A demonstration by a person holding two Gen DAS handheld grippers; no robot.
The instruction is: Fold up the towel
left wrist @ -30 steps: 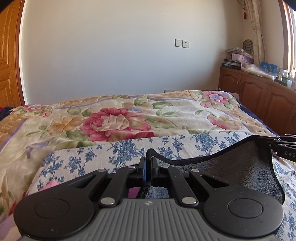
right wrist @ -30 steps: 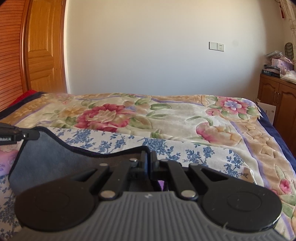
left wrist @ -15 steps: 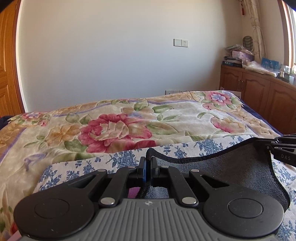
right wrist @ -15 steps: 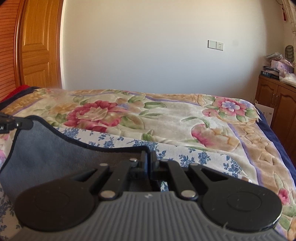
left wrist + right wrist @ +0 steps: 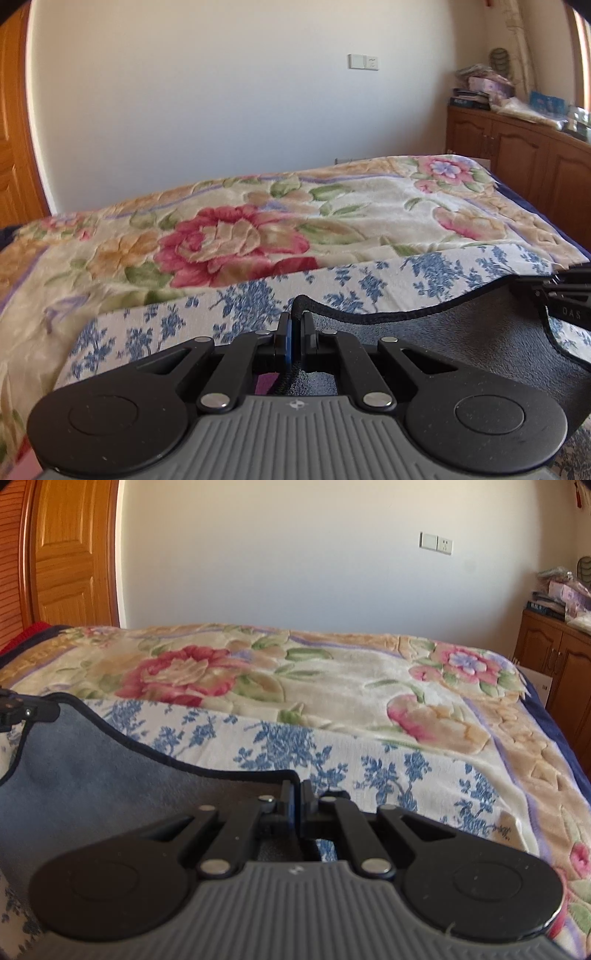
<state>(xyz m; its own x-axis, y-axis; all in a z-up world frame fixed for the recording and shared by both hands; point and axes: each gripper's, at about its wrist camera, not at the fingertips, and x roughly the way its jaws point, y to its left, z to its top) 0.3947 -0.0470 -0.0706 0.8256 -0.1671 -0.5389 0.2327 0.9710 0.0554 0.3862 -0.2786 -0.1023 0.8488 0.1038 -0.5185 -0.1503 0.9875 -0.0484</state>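
Note:
A dark grey towel (image 5: 461, 332) with a black hem hangs stretched between my two grippers above the bed. My left gripper (image 5: 295, 325) is shut on the towel's left corner. My right gripper (image 5: 297, 794) is shut on its right corner; the towel (image 5: 92, 775) spreads to the left in the right wrist view. The right gripper's tip (image 5: 565, 299) shows at the right edge of the left wrist view, and the left gripper's tip (image 5: 22, 709) at the left edge of the right wrist view. The towel's lower part is hidden behind the gripper bodies.
Under the towel lies a white cloth with blue flowers (image 5: 240, 306) on a floral bedspread (image 5: 240, 243). A white wall is behind the bed. A wooden cabinet (image 5: 517, 166) with clutter stands at the right, a wooden door (image 5: 70, 554) at the left.
Both grippers have moved forward over the bed with the towel held between them. The bedspread now looks nearer.

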